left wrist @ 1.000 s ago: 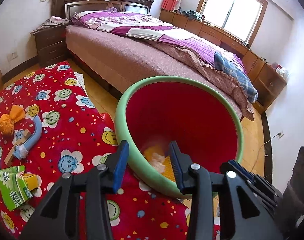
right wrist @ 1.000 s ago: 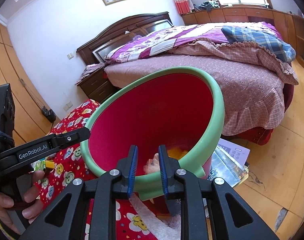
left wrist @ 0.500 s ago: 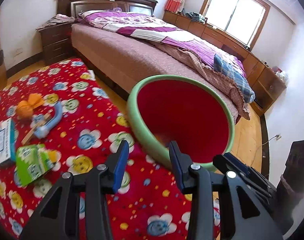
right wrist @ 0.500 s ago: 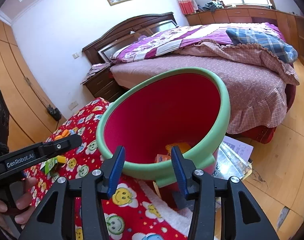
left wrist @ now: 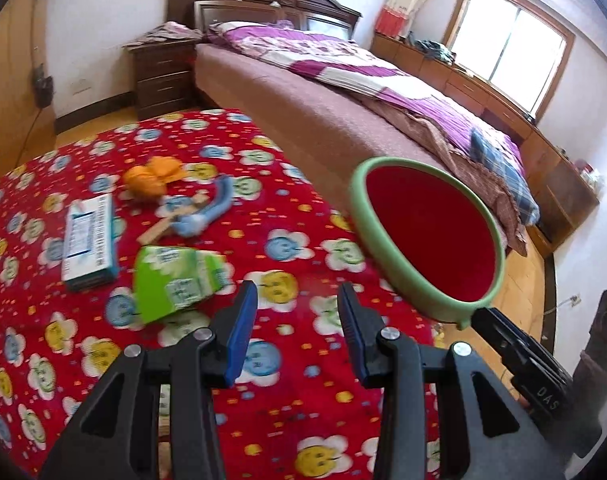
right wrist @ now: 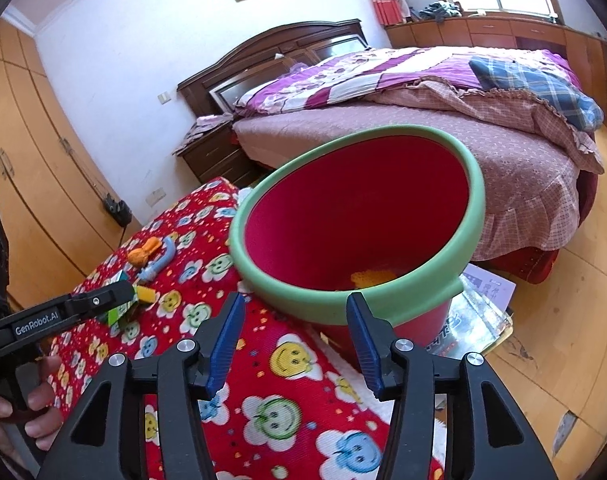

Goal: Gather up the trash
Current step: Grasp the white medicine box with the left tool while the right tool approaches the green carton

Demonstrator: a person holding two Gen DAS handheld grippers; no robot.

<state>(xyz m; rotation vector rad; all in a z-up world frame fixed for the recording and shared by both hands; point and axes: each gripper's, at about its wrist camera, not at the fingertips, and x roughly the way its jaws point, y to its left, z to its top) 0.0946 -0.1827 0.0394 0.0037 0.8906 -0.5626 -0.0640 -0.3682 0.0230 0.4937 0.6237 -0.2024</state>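
A red bin with a green rim (left wrist: 443, 288) (right wrist: 475, 200) stands on the floor beside the red smiley-print cloth (left wrist: 283, 208) (right wrist: 287, 400). Yellow trash (right wrist: 373, 276) lies at its bottom. On the cloth lie a green carton (left wrist: 175, 280) (right wrist: 121, 312), a white-and-teal box (left wrist: 89, 236), an orange wrapper (left wrist: 151, 178) (right wrist: 143, 252) and a blue-handled item (left wrist: 207, 212) (right wrist: 159, 264). My left gripper (left wrist: 297, 312) is open and empty, just right of the carton. My right gripper (right wrist: 295, 336) is open and empty at the bin's near rim.
A large bed (left wrist: 343, 92) (right wrist: 423, 120) stands behind the bin. A nightstand (left wrist: 163, 72) is at its head. Wooden wardrobes (right wrist: 31, 152) line the left wall. Papers (right wrist: 483, 304) lie on the wood floor right of the bin.
Both grippers pulled back from inside the bin. The right gripper opened and let a scrap drop in. The left gripper swung left over the cloth toward the green carton.
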